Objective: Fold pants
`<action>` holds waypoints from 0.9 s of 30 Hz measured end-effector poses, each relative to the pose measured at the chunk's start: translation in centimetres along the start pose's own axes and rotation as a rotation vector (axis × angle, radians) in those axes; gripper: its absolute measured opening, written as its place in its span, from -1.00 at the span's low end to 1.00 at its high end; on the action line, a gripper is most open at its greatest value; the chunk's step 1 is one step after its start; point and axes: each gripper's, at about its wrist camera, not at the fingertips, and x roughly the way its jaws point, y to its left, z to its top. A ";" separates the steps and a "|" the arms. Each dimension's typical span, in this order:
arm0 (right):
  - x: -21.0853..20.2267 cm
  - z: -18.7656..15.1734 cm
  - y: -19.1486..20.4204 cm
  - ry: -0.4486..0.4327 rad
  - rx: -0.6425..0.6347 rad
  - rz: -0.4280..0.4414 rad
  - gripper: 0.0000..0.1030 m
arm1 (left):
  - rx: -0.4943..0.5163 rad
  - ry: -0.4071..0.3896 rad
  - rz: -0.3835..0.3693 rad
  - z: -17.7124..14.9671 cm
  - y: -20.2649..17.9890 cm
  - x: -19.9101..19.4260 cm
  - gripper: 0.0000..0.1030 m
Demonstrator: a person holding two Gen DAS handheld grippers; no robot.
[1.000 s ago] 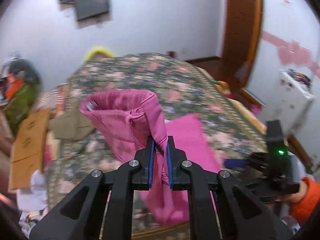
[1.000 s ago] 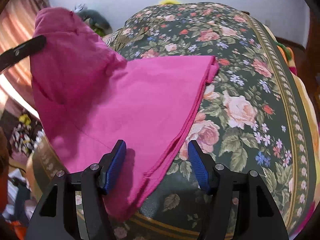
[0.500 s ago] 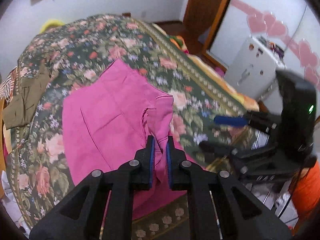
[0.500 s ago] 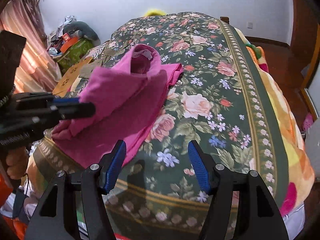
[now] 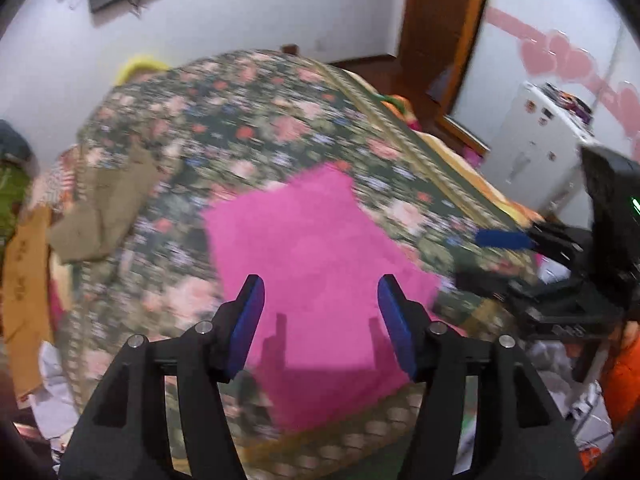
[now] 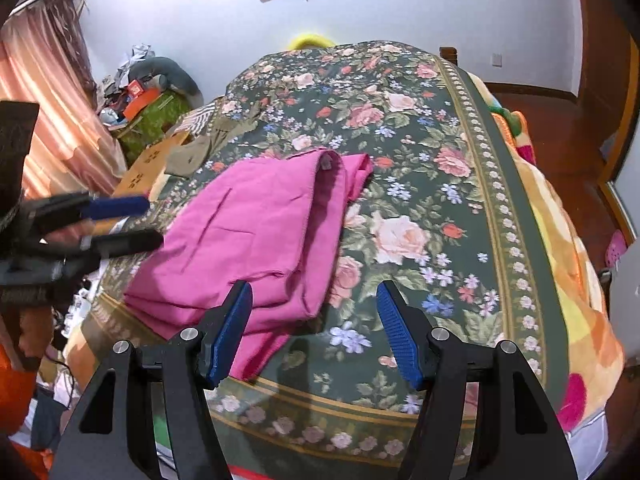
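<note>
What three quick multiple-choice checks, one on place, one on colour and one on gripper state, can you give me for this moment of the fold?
1. Where do the pants lie?
A. On the floor
B. On the floral bedspread, near its foot edge
C. Over the cardboard box

2. What colour are the pants?
A. Magenta pink
B. Olive
C. Navy

3. How does the left gripper stand?
A. Shut on the pants
B. Shut on nothing
C. Open, holding nothing

Answers:
1 B: the right wrist view shows the folded cloth flat on the flowered cover by the near border.
2 A: both views show bright pink fabric; the olive garment is a separate piece.
3 C: its blue pads sit wide apart with no cloth between them; the right gripper is open too.
</note>
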 end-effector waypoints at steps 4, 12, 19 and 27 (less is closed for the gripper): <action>1.1 -0.1 0.8 0.008 -0.020 0.002 0.18 | -0.034 0.022 0.082 2.1 4.3 2.4 0.15; 4.4 -0.4 0.8 0.076 -0.009 -0.020 0.18 | -0.018 0.125 0.151 5.3 9.1 10.0 0.18; 6.5 0.0 0.0 0.120 -0.115 -0.034 0.19 | 0.169 0.173 0.230 4.7 8.1 15.4 0.46; 8.4 2.9 -2.8 0.155 -0.194 -0.082 0.19 | 0.140 0.173 0.214 2.5 9.4 14.3 0.49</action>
